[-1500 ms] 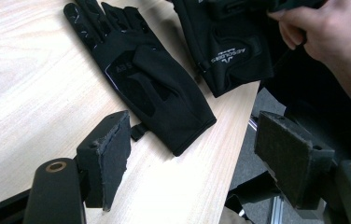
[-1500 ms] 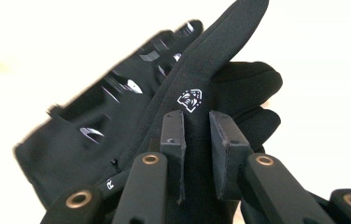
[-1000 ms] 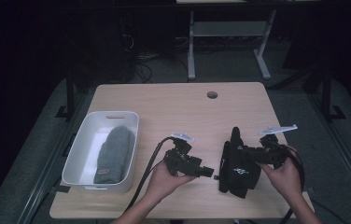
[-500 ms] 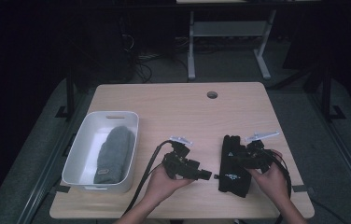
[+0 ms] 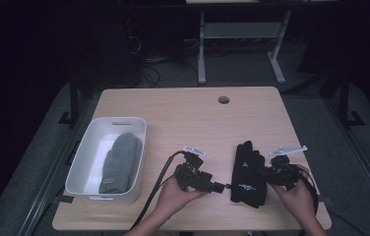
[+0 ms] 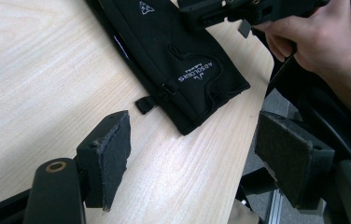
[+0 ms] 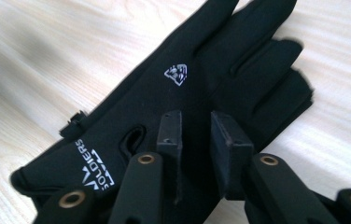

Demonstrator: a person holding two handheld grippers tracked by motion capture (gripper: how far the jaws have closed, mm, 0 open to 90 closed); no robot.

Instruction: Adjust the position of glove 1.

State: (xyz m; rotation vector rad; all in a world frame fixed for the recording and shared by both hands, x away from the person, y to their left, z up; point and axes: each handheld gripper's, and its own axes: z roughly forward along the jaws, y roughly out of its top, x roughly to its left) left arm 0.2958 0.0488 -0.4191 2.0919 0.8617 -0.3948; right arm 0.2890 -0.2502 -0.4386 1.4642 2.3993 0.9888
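The black glove lies flat on the desk near its front edge, a little right of the middle. Its long axis runs away from the person, with the fingers pointing to the far side and the cuff toward the front edge. The right hand-held gripper is directly at the glove's right side, over the palm part; its jaws are narrowed to a small gap, and I cannot tell if they pinch the cloth. The left hand-held gripper is just beside the cuff, jaws spread wide and holding nothing. The right one is nearer. Far to the left stands a white tub with a grey glove inside.
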